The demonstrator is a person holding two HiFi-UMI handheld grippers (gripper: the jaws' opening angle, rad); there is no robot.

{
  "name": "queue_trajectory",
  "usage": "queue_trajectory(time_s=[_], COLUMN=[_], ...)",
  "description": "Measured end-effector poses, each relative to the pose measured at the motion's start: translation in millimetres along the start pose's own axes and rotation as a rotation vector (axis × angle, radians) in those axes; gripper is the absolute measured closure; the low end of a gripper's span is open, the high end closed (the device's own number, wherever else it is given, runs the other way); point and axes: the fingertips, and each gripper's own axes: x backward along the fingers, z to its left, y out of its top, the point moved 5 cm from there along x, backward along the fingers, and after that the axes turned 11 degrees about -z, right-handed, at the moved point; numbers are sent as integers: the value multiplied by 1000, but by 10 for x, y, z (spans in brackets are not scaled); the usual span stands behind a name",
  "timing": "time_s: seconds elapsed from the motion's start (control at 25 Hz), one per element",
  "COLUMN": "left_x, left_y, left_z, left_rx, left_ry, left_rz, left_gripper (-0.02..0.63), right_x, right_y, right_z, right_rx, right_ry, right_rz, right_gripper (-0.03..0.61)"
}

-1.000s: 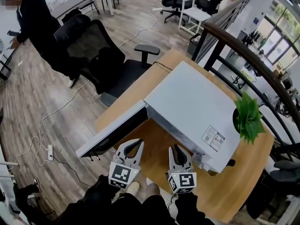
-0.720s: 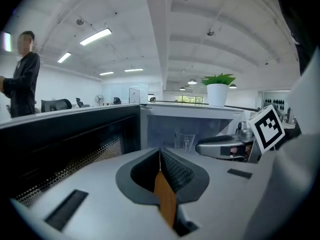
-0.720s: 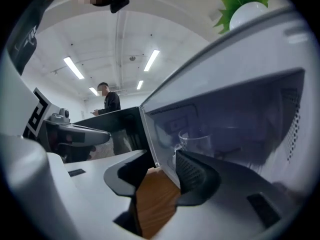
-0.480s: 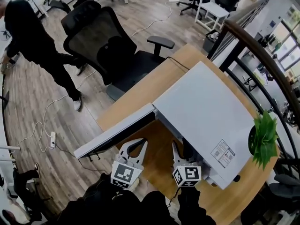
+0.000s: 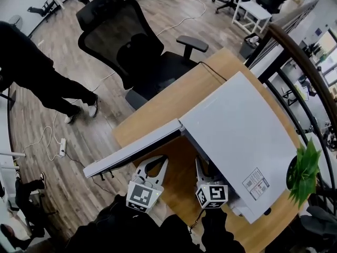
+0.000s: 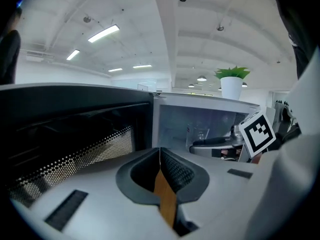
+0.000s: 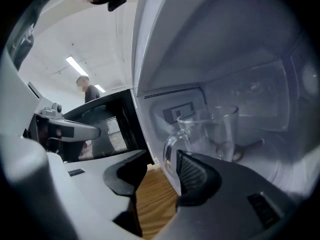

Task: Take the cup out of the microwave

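Note:
A clear glass cup (image 7: 210, 131) with a handle stands inside the white microwave (image 5: 242, 125), whose door (image 5: 137, 152) swings open to the left. The cup (image 6: 200, 134) also shows faintly in the left gripper view. My right gripper (image 7: 161, 156) is open at the cavity mouth; its jaws have just been opening. Nothing is gripped: the microwave's front edge lies between them and the cup's handle sits just past the right pad. In the head view the right gripper (image 5: 205, 168) reaches under the microwave's front. My left gripper (image 6: 160, 150) is shut and empty, in front of the open door (image 5: 158, 163).
The microwave sits on a wooden desk (image 5: 174, 99). A black office chair (image 5: 131, 46) stands behind the desk. A potted plant (image 5: 305, 167) is at the desk's right end, by a railing (image 5: 310, 51). A person's legs (image 5: 42, 83) and a power strip (image 5: 62, 146) are at left.
Both grippers have moved in toward the microwave's opening and lower. The right gripper's jaws have spread. The person at the left has walked further left.

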Motion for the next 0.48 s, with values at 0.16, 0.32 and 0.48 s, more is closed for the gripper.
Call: queue_trajectory(time_s=[0.16,0.32,0.48], left_x=[19,45,88], left_y=[-48,-107,-152], left_z=[27,46,53], left_rx=[8,10,15], left_ry=[18,34,48], left_rz=[11,23,33], left_gripper=[586,587,586], right_x=[-63,-110,-142], right_y=[-28,-23,-19], right_z=[14,14,-22], right_rx=[-8,0,23], right_ry=[10,5,-39], right_rz=[4,-2,-13], right_gripper=[385,389,443])
